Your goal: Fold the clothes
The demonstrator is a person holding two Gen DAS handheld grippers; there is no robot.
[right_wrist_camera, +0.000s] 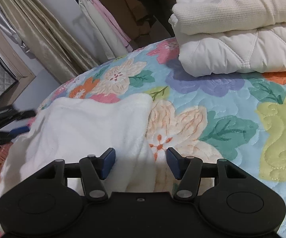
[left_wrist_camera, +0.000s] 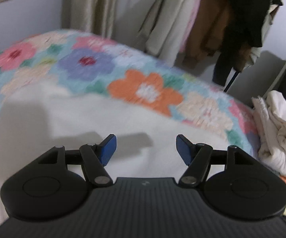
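Observation:
A white fleecy garment (right_wrist_camera: 89, 127) lies spread on the flowered bedspread (right_wrist_camera: 232, 107). In the left wrist view the same white garment (left_wrist_camera: 79, 119) fills the foreground. My left gripper (left_wrist_camera: 145, 148) is open and empty, hovering just above the white cloth. My right gripper (right_wrist_camera: 141, 162) is open and empty, over the garment's right edge where it meets the bedspread. The left gripper also shows at the left edge of the right wrist view (right_wrist_camera: 13, 123), at the garment's far side.
A stack of folded white clothes (right_wrist_camera: 238, 29) sits at the back right of the bed. A crumpled cream garment (left_wrist_camera: 279, 130) lies at the bed's right side. Hanging clothes (left_wrist_camera: 212, 19) and beige curtains (right_wrist_camera: 33, 39) stand behind the bed.

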